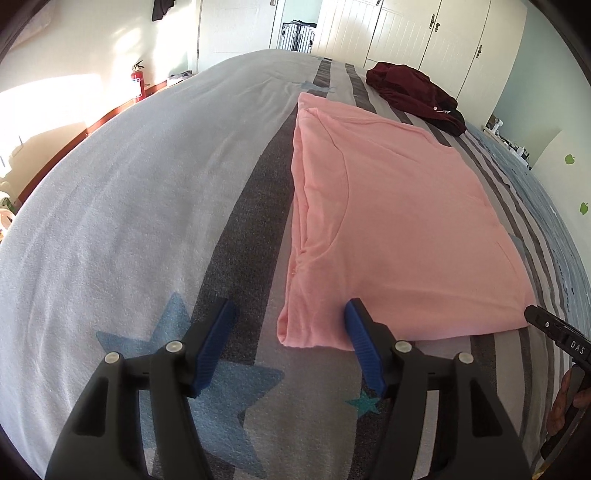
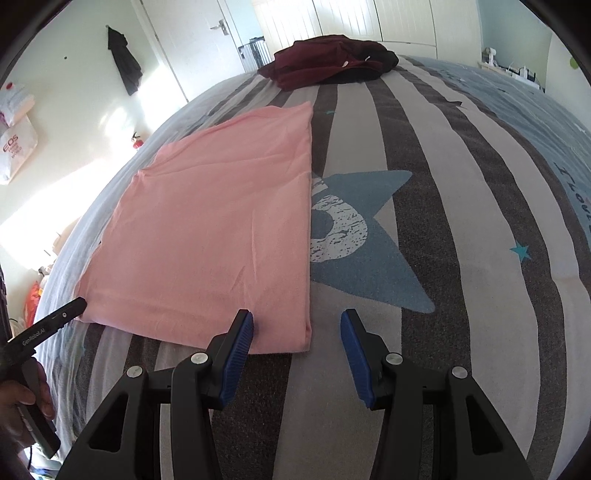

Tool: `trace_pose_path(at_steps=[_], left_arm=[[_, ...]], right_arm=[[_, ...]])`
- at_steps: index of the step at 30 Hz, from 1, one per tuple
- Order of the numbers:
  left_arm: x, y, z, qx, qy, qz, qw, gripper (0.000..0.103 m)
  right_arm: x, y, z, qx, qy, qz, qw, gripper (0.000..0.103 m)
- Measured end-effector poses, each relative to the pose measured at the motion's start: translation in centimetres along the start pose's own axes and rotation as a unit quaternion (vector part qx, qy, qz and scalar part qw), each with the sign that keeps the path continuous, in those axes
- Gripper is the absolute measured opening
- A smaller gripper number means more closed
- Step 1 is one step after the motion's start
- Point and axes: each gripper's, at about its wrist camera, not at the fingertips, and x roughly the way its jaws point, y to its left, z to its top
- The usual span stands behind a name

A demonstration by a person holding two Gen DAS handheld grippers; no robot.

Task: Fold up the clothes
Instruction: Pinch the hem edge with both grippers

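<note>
A pink shirt point(image 1: 399, 221) lies folded flat in a rectangle on the striped bed cover point(image 1: 129, 184). My left gripper point(image 1: 290, 325) is open just above the bed, its jaws straddling the shirt's near left corner; the blue pads do not press on the cloth. In the right wrist view the pink shirt point(image 2: 214, 229) fills the left half. My right gripper point(image 2: 297, 328) is open around the near right corner, its left finger point(image 2: 240, 343) over the hem. Each gripper's tip shows at the edge of the other's view.
A heap of dark maroon clothes point(image 1: 413, 92) lies at the far end of the bed, also visible as the maroon heap point(image 2: 332, 62). A red fire extinguisher point(image 1: 138, 81) stands by the left wall. White wardrobe doors point(image 1: 443, 33) line the back. A hand point(image 2: 22, 398) holds the left tool.
</note>
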Motion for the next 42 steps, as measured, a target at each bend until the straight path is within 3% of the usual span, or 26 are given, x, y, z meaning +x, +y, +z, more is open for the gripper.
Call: trace_pose_path(at_steps=[11, 14, 16, 18, 23, 26, 32, 36, 42], left_arm=[[0.5, -0.4, -0.2, 0.011, -0.001, 0.006, 0.9999, 0.059], [0.7, -0.9, 0.0, 0.015, 0.005, -0.001, 0.9999, 0.048], [0.8, -1.6, 0.2, 0.03, 0.012, -0.012, 0.9994, 0.029], [0.9, -2.0, 0.3, 0.043, 0.016, -0.013, 0.9989, 0.025], [1.1, -2.0, 0.5, 0.037, 0.024, -0.018, 0.9989, 0.021], [0.7, -2.2, 1.0, 0.038, 0.029, -0.021, 0.9987, 0.014], [-2.3, -2.5, 2.3, 0.042, 0.02, -0.038, 0.9982, 0.011], [-5.5, -2.5, 0.2, 0.04, 0.049, -0.036, 0.9973, 0.011], [-8.8, -1.6, -7.6, 0.024, 0.142, -0.012, 0.9895, 0.011]], right_arm=[[0.6, 0.2, -0.3, -0.004, -0.002, 0.005, 1.0, 0.046], [0.7, 0.3, -0.3, -0.008, -0.001, 0.006, 1.0, 0.045], [0.7, 0.6, -0.2, -0.014, 0.001, 0.008, 1.0, 0.043], [0.7, 0.8, 0.0, -0.019, 0.005, 0.014, 1.0, 0.035], [1.2, 1.1, 0.1, -0.015, 0.011, 0.013, 1.0, 0.03], [1.1, 1.2, 0.5, -0.017, 0.014, 0.011, 1.0, 0.013], [-1.2, 1.3, 1.5, -0.023, 0.012, 0.022, 0.999, 0.009], [-3.9, 1.5, 0.7, -0.021, 0.027, 0.029, 0.999, 0.009], [-7.2, 1.9, -6.3, -0.018, 0.126, 0.041, 0.991, 0.009]])
